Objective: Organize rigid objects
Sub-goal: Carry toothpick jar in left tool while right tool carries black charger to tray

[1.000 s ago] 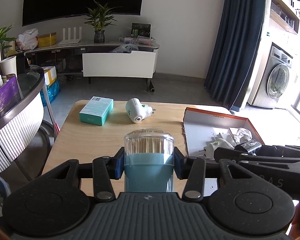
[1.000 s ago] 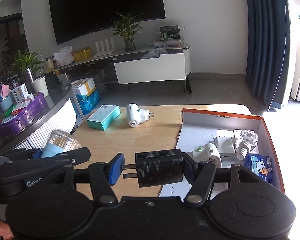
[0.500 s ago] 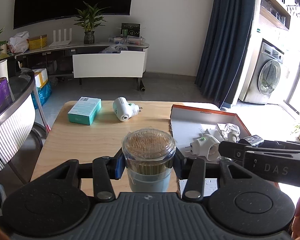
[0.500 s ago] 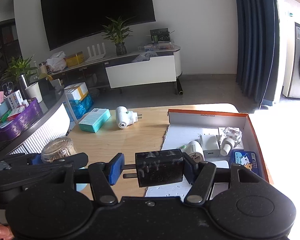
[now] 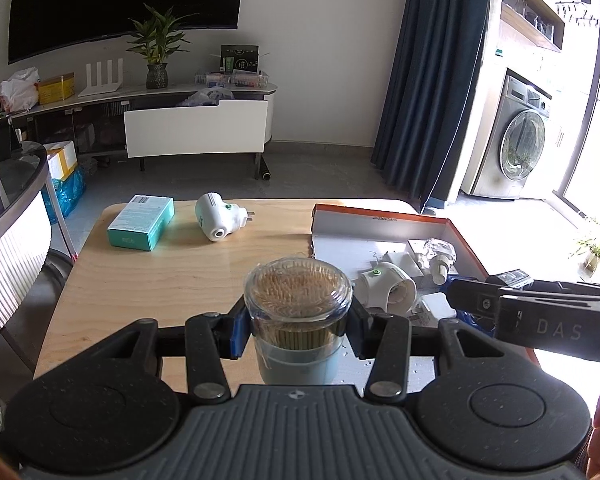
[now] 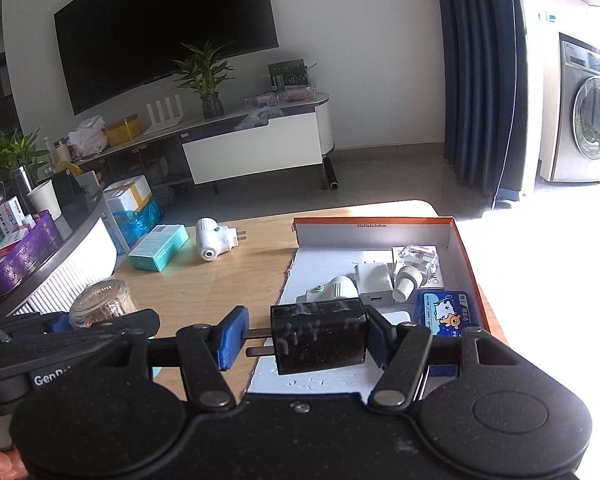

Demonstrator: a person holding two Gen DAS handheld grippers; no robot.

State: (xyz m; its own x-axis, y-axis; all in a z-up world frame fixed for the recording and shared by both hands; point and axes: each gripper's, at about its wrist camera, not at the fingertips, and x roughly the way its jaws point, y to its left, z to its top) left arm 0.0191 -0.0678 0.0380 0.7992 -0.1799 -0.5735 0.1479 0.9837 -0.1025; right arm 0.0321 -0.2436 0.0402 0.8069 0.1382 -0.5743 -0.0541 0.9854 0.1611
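Pale wood is what we see under everything: a low table [image 5: 148,296] on a grey tiled floor, facing a dark television [image 5: 120,0], a potted plant [image 5: 156,54] and navy curtains [image 5: 432,80]. Our left gripper [image 5: 298,330] is clamped on a clear toothpick jar [image 5: 298,312] above the table. Our right gripper [image 6: 306,340] pinches a black plug adapter [image 6: 320,336] over the orange-rimmed box [image 6: 374,222], which holds white plugs. A teal carton [image 5: 142,222] and a white plug-in device [image 5: 216,220] lie side by side at the far edge.
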